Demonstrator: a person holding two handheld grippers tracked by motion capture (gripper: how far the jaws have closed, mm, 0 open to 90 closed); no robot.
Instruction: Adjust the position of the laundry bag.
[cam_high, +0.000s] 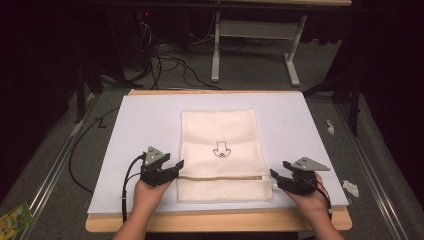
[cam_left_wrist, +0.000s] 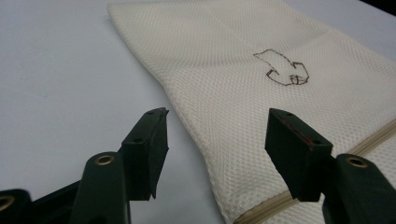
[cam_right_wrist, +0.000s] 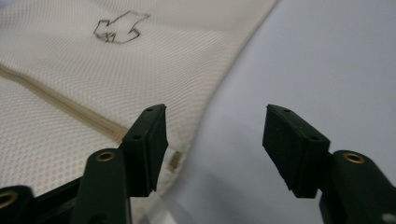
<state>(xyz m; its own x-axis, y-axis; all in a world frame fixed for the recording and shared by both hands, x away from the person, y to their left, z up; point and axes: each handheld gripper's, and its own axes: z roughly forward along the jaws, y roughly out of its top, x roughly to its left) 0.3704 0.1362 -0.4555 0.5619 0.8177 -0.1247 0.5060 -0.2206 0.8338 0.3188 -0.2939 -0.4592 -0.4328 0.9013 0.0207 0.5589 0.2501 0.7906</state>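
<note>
Now my left gripper (cam_high: 176, 165) and right gripper (cam_high: 274, 175), fingers wide and empty, flank the mesh bag (cam_high: 220, 135) near the tabletop's front edge; next, pinch its sides.

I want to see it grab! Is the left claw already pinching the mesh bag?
No, the left claw is wide open, straddling the edge of the mesh bag without closing on it.

Bag (cam_left_wrist: 280, 51): cream mesh cloth, dimpled weave. Sheet (cam_high: 145, 117): smooth matt paper. Table (cam_high: 215, 220): pale wood. Jaws: matt black plastic.
</note>
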